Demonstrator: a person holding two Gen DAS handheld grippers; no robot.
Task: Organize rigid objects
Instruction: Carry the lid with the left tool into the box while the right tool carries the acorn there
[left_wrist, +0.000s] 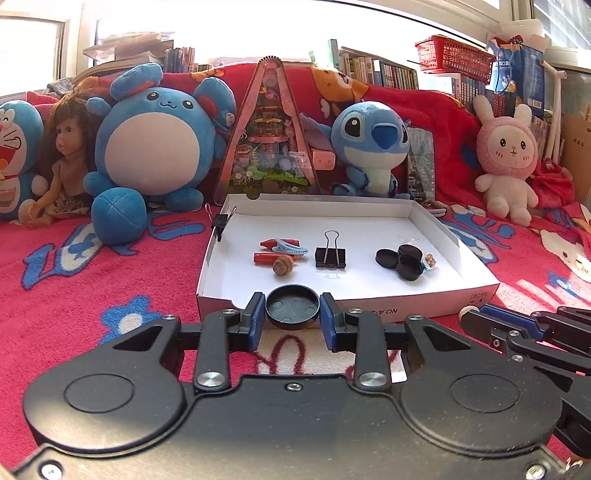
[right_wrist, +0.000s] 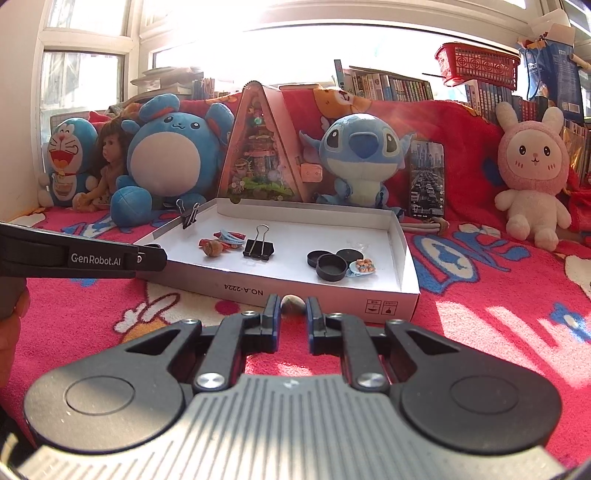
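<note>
Left gripper (left_wrist: 293, 314) clamps a black cap (left_wrist: 292, 305), right gripper (right_wrist: 291, 308) pinches a pale pebble (right_wrist: 292, 302); both short of the box's near wall (right_wrist: 314, 295); clips, caps already sorted inside; two left.

Surface before me: red fleece blanket (left_wrist: 92, 295) with blue and white cartoon prints. Directly on it: shallow white cardboard box lid (left_wrist: 347, 308) at centre; behind it, a pink triangular display case (left_wrist: 267, 140); blue round plush (left_wrist: 155, 144); brown-haired doll (left_wrist: 68, 147); blue alien plush (left_wrist: 371, 144); pink rabbit plush (left_wrist: 508, 158).
</note>
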